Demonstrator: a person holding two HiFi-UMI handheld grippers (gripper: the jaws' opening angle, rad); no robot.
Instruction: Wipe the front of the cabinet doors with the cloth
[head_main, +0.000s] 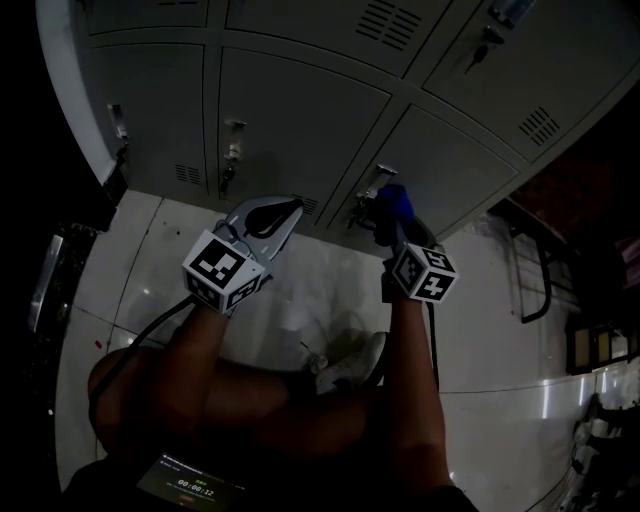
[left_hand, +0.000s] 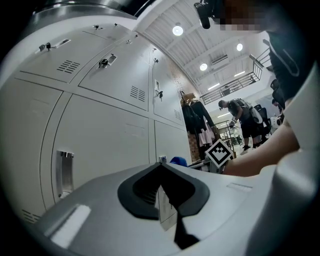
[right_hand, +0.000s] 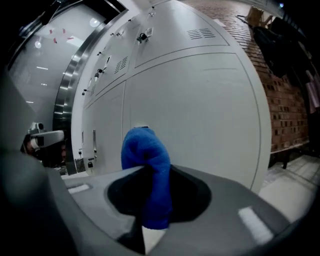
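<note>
Nearest you, at the bottom edge of the head view, a small screen (head_main: 190, 487) shows a row of digits too small to trust. Above it your left tongs (head_main: 297, 206) sit left of centre. Your right tongs (head_main: 388, 222) are to their right, with the blue cloth (head_main: 393, 200) bunched at the tip. The cloth is close to a latch (head_main: 374, 186) on the grey cabinet doors (head_main: 300, 120); I cannot confirm contact.

In the left gripper view the jaws are together with nothing held, and the doors fill the left side.

In the right gripper view the jaws are clamped on the cloth's middle, a soft wad standing above them and a tail hanging below. The cloth looks light, limp and grippy. Hold it as it is now, but expect it to fold under pressure.

No brand is legible anywhere; the only print is the square markers on the cubes (head_main: 425, 272).
</note>
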